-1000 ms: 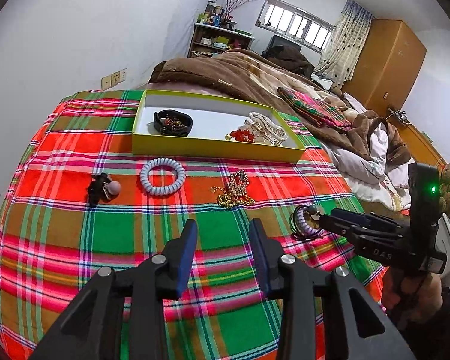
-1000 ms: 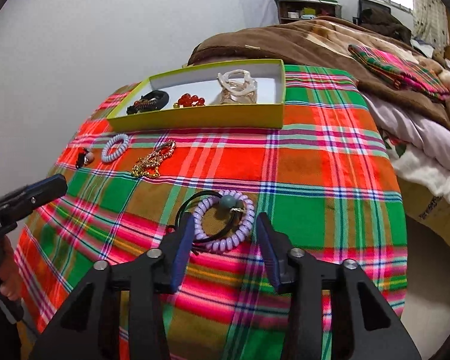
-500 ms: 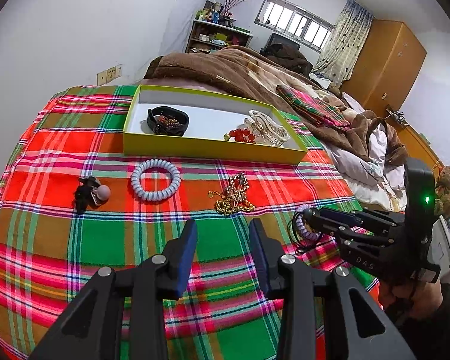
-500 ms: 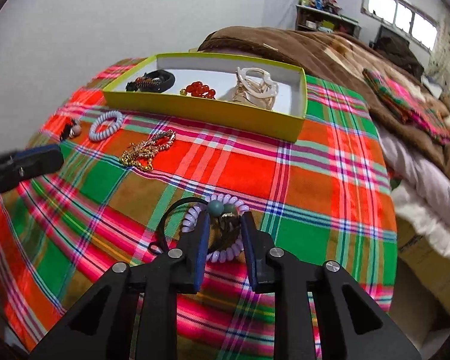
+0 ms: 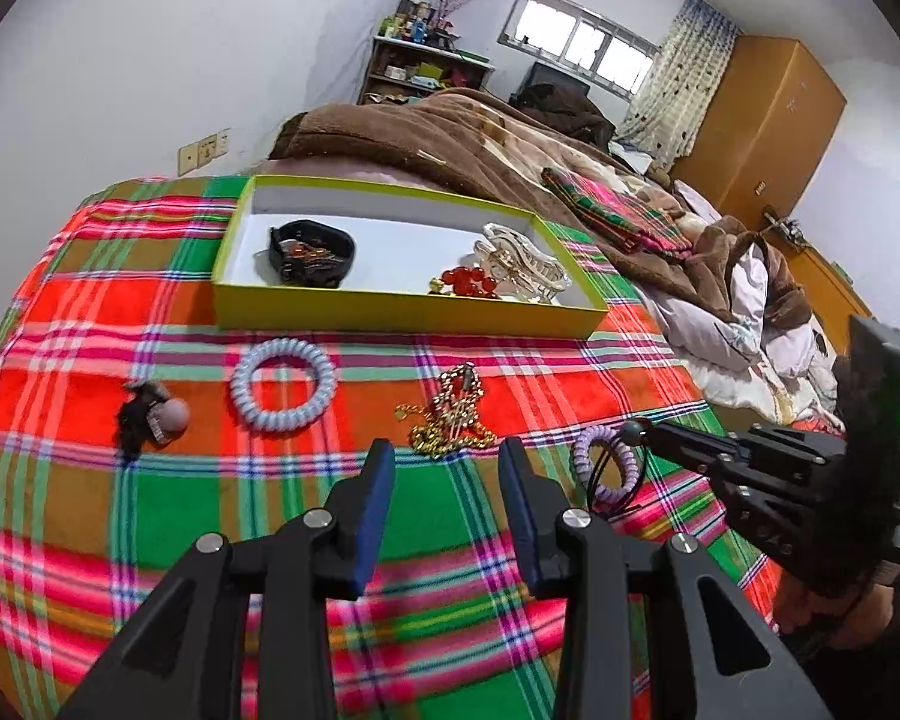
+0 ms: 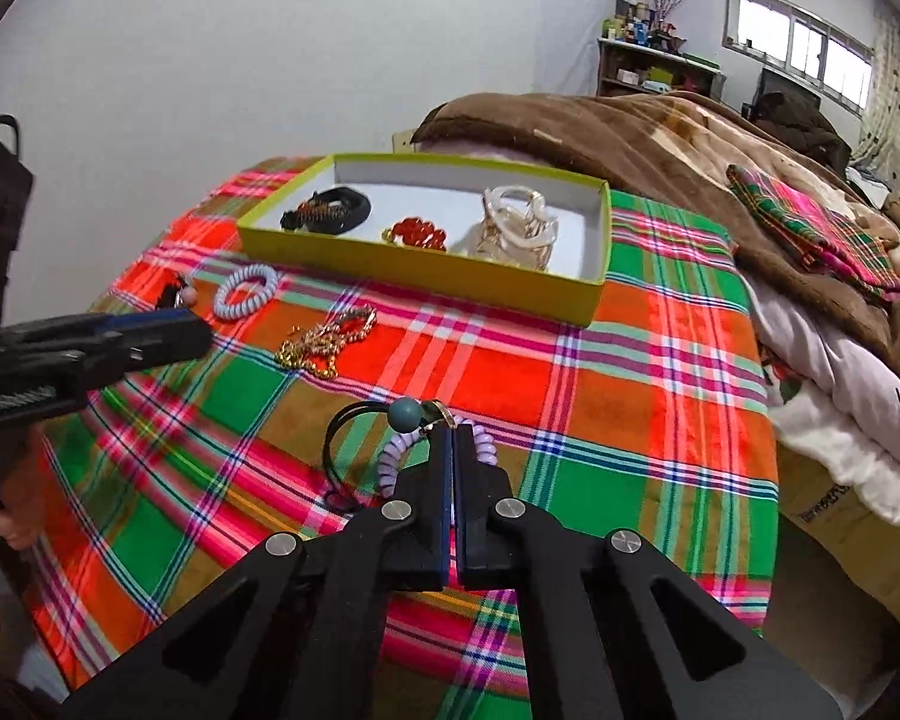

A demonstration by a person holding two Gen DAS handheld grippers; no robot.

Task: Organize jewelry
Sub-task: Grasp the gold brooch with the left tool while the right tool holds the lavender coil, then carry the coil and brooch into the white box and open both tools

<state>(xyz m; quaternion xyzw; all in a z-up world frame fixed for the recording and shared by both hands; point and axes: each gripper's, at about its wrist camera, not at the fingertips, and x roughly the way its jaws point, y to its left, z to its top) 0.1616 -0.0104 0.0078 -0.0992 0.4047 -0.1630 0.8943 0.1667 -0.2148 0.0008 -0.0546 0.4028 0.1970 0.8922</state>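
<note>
The right claw, whose jaws stood wide apart on either side of the lilac spiral hair tie with a teal bead and black cord a second ago, has now closed flat on it: the two blue pads meet with only a sliver between them, and the coil bulges out left and right of the tips in the lower middle of the right wrist view. In the left wrist view the same tie hangs from the claw tips at the right of the frame, lifted clear of the red, green and pink plaid blanket on the bed, so the pick looks done and the carry to the box is the step in hand. The left claw hovers open and empty at lower centre. The yellow-green cardboard box with a white inside sits in the upper middle, already holding three pieces. Outside it, left of centre, lie a gold chain necklace, a pale blue spiral hair tie and a small black tie with a pink bead.
</note>
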